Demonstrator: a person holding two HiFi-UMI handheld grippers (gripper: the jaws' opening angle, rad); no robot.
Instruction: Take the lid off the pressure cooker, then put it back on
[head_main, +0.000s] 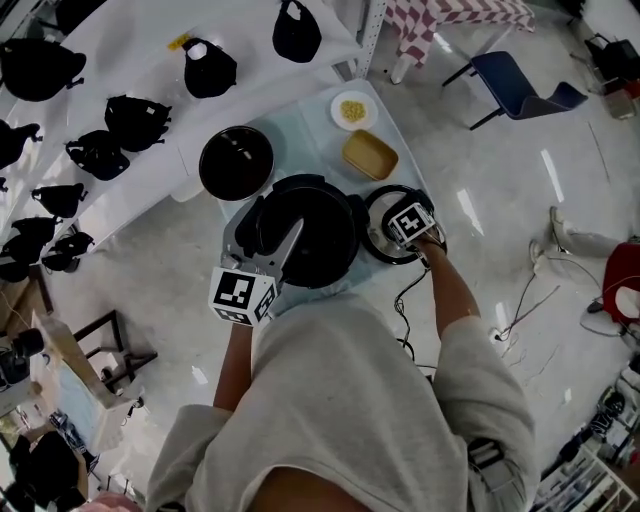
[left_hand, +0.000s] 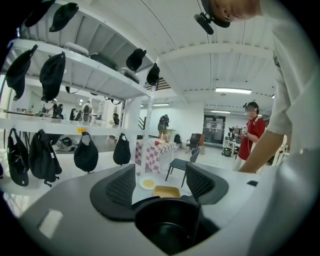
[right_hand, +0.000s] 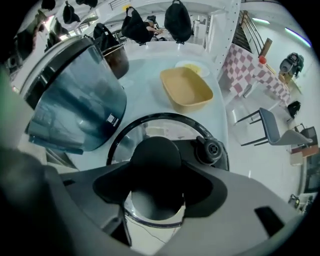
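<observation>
**Clerk:** Position of the lid?

**Inspector:** The lid (head_main: 385, 215) is off the pressure cooker (head_main: 345, 205). It lies flat just beside it, on the cooker's right, at the worktop (head_main: 300, 135) edge. Whether it rests on the surface or hangs just above it, I cannot tell.

**Clerk:** Right tool?

**Inspector:** The right tool (head_main: 405, 232) is over the lid. In the right gripper view its jaws are closed against the black knob (right_hand: 155, 152) at the centre of the glass lid.

**Clerk:** Left tool?

**Inspector:** The left tool (head_main: 272, 250) is at the near left rim of the cooker. Its jaws stand apart and grip nothing. In the left gripper view the cooker's dark open mouth sits low between them.

**Clerk:** Cooker condition?

**Inspector:** Upright and uncovered, with a black interior.

**Clerk:** Other items on the worktop?

**Inspector:** A tan tray (head_main: 369, 154) beyond the lid, a white plate (head_main: 353, 110) beyond that, and a black pot (head_main: 236, 162) at the far left of the cooker.
</observation>
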